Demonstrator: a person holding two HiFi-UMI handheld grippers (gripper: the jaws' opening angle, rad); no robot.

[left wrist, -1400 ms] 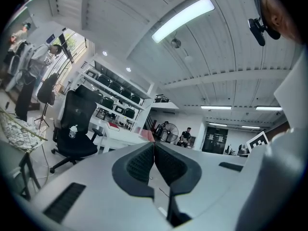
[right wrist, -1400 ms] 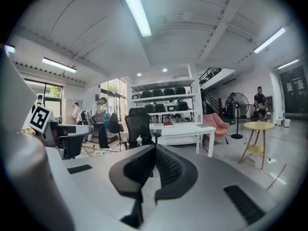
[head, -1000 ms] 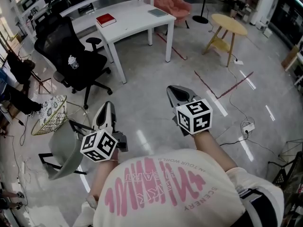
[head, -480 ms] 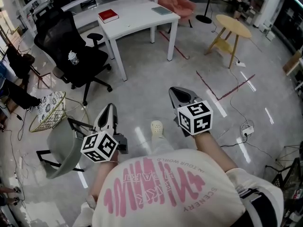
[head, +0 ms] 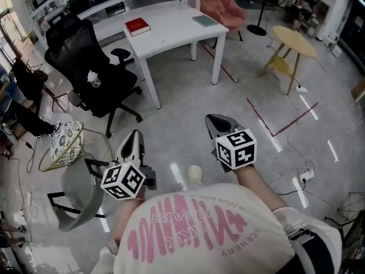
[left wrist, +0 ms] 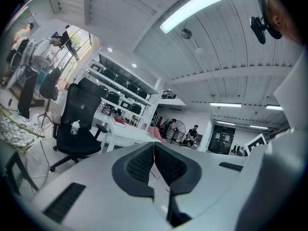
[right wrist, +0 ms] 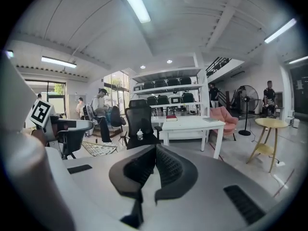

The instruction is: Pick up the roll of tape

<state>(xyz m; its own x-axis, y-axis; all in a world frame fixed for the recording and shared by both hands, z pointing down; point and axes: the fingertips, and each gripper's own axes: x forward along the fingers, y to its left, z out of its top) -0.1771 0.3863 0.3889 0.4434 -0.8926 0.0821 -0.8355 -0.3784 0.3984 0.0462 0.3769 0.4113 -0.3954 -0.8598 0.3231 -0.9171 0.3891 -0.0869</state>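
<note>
No roll of tape shows in any view. My left gripper (head: 135, 135) is held out over the grey floor, jaws shut with nothing between them; in the left gripper view its dark pads (left wrist: 154, 148) meet. My right gripper (head: 212, 119) is level with it to the right, also shut and empty, its pads (right wrist: 155, 153) closed together. Both point toward a white table (head: 171, 30) ahead, which carries a red book (head: 137, 25) and a grey-green book (head: 205, 20).
A black office chair (head: 94, 73) with a small white cup (head: 93, 79) on its seat stands left of the table. A grey chair (head: 77, 187) and a wire basket (head: 60, 144) lie at left. A round yellow table (head: 292, 41), pink armchair (head: 219, 4) and floor cables (head: 305, 173) are at right.
The person has walked forward: the white table and black chair have come nearer and lower in the head view. A shoe has appeared between the grippers. Both grippers stay shut.
</note>
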